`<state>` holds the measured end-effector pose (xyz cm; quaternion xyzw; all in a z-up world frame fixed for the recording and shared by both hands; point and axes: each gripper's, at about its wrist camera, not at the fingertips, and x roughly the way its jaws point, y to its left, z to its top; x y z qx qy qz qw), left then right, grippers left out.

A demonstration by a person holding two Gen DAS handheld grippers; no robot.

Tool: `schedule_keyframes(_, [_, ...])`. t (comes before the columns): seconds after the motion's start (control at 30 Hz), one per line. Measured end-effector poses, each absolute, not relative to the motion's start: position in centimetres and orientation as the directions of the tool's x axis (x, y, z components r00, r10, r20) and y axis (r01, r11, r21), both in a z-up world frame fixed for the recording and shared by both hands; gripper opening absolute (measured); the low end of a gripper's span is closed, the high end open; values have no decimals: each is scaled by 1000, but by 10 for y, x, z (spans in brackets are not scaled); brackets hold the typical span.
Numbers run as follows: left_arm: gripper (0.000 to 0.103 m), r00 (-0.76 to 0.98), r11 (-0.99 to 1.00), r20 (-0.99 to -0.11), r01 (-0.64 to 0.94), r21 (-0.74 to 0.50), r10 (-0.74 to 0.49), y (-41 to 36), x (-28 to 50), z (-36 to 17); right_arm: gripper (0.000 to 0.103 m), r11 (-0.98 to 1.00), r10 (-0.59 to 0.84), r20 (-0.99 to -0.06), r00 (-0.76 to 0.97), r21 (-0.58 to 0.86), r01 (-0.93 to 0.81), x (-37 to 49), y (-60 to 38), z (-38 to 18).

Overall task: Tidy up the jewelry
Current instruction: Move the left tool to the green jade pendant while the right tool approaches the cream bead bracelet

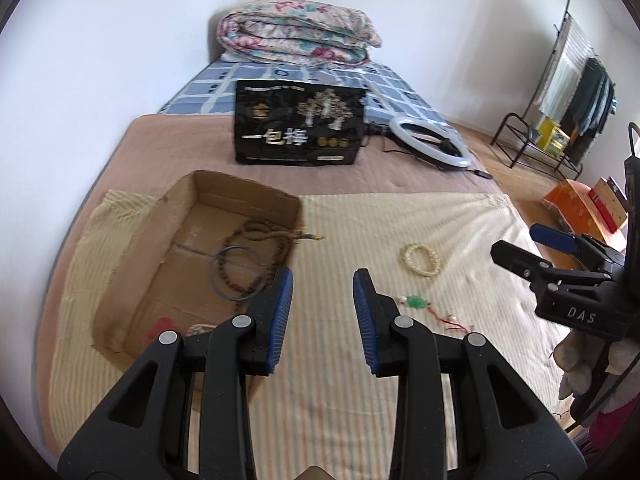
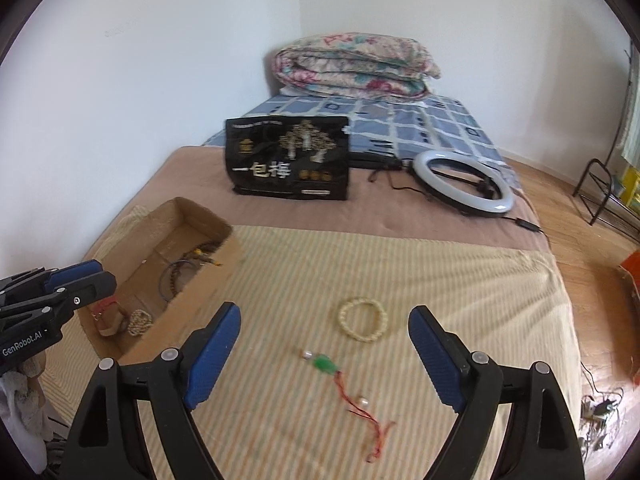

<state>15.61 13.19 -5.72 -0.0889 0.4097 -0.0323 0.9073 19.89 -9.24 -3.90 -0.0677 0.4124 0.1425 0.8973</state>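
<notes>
An open cardboard box point(image 1: 140, 256) point(image 2: 136, 240) lies on the striped cloth at the left. It holds a brown bead necklace point(image 1: 256, 256), a thin dark bangle point(image 1: 236, 268) and a pale bead bracelet point(image 2: 140, 322). A cream bead bracelet point(image 1: 422, 259) point(image 2: 363, 319) and a green pendant on red cord point(image 1: 418, 302) point(image 2: 326, 363) lie on the cloth outside the box. My left gripper point(image 1: 322, 280) is open and empty beside the box's right wall. My right gripper point(image 2: 324, 316) is open and empty, above the pendant and bracelet.
A black printed bag point(image 1: 298, 122) point(image 2: 288, 158) and a white ring light point(image 1: 428, 142) point(image 2: 462, 182) lie farther back on the bed. A folded floral quilt point(image 1: 298, 34) sits at the head. A clothes rack point(image 1: 568, 92) and an orange box point(image 1: 576, 200) stand right of the bed.
</notes>
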Motion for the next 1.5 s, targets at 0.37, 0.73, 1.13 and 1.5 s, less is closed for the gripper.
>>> schedule_keyframes(0.37, [31,602,967,-764,57,-248,-232,90,169,-70,88,964,252,-776,578,150,-218,205,-179,-49])
schedule_keyframes(0.73, [31,540,963,-798,113,-246,-268,54,184,-101,88,967,238,-820,521,152,-204,208,-221,-84])
schedule_keyframes(1.13, [31,473,951,-825,131,-280,-308,37,204,-138,82,958,265,-838,476,174,-228,227,-216,-107])
schedule_keyframes(1.5, [31,439,946,-841,211,-245,-316,17,218,-173,73,941,282,-868,408,168,-293,273,-176,-134])
